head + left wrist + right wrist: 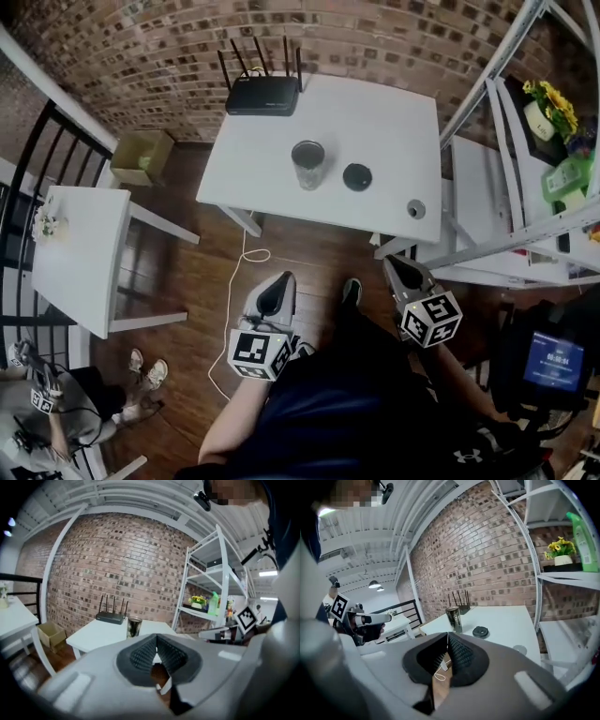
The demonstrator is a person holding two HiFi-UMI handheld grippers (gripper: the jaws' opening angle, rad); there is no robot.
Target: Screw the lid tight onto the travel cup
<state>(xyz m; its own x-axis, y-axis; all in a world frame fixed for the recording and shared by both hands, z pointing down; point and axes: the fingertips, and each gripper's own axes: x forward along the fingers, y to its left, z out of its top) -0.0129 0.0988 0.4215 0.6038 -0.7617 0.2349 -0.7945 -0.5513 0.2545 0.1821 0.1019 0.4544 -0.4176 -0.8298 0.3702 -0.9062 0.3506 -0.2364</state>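
The travel cup [307,163] stands upright and uncovered near the middle of the white table [262,178]; it also shows as the cup [134,627] in the left gripper view and the cup [453,618] in the right gripper view. Its black lid [357,176] lies flat on the table just right of the cup, seen too as the lid [480,631]. My left gripper [277,289] and right gripper [403,270] hang over the floor in front of the table, well short of both. Both are shut with nothing between the pads.
A black router [262,95] with antennas sits at the table's far edge. A small round grey object [415,208] lies near the table's right front corner. White shelving [525,141] stands right, a second white table [80,248] left, a cardboard box [142,155] on the floor.
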